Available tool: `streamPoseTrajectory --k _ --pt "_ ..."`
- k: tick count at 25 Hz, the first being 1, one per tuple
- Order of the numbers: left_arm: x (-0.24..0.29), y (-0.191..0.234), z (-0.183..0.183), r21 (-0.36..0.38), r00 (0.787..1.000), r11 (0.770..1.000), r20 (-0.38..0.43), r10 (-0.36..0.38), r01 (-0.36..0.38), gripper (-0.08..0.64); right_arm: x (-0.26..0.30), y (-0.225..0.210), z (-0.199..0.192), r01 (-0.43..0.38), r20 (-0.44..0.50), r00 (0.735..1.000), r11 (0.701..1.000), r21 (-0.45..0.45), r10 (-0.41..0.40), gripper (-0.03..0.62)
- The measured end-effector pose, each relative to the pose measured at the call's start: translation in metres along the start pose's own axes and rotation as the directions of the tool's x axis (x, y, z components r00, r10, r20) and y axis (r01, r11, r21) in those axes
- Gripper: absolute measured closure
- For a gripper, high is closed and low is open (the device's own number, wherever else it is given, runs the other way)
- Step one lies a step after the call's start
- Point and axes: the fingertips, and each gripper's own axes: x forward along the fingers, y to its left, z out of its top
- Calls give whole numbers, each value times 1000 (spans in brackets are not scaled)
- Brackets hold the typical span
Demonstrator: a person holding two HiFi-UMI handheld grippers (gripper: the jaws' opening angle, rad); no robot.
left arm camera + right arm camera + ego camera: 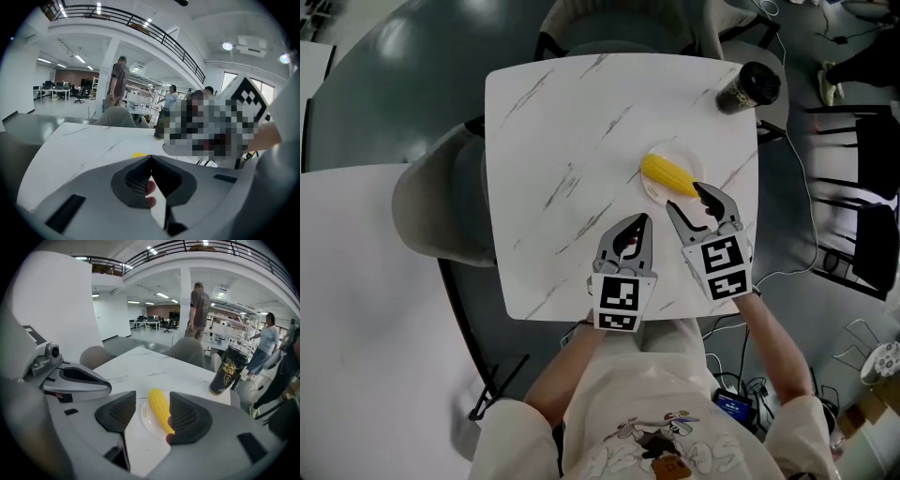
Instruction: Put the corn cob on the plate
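The yellow corn cob (668, 174) lies on a small white plate (652, 190) right of the table's middle. My right gripper (692, 203) is open just on the near side of the plate, its jaws apart and holding nothing. In the right gripper view the corn cob (160, 409) rests on the plate (147, 422) between and beyond the jaws. My left gripper (636, 229) is shut and empty, resting near the table's front edge, left of the right gripper. A sliver of the corn cob (139, 154) shows over its jaws.
A dark printed cup (748, 89) stands at the far right corner of the white marble table (562, 141). Grey chairs (441, 202) stand at the left and far sides. People stand in the background of the hall.
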Motion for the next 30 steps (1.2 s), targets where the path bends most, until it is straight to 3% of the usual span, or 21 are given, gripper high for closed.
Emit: streamPoseTrajectory --k 1,2,3,10,17,23,24,30 --pt "-4 -1 3 -7 1000 1000 3 1 -1 561 -7 0 4 13 28 1000 1000 16 -14 362" --pt "-8 -2 6 -15 1000 1000 5 3 -3 561 -15 -1 7 27 54 998 999 33 -29 421" --pt "-13 -3 9 -24 1000 1000 7 5 -5 561 -24 -2 10 37 77 996 998 50 -41 440" --pt "-46 -16 30 -61 1000 998 28 -5 7 560 -82 0 30 71 211 972 986 149 -102 447" --pt "-80 -32 42 -83 999 997 33 1 2 561 -126 9 39 91 301 937 955 282 -178 555" --pt "-110 -35 71 -67 995 997 89 33 -28 561 -158 20 59 105 375 905 959 264 -202 564" --pt "-116 -36 75 -62 995 998 99 34 -28 561 -163 22 63 103 387 899 958 266 -204 588" --pt "-142 -47 99 -35 989 999 148 16 -11 561 -192 38 81 84 447 871 959 272 -203 588"
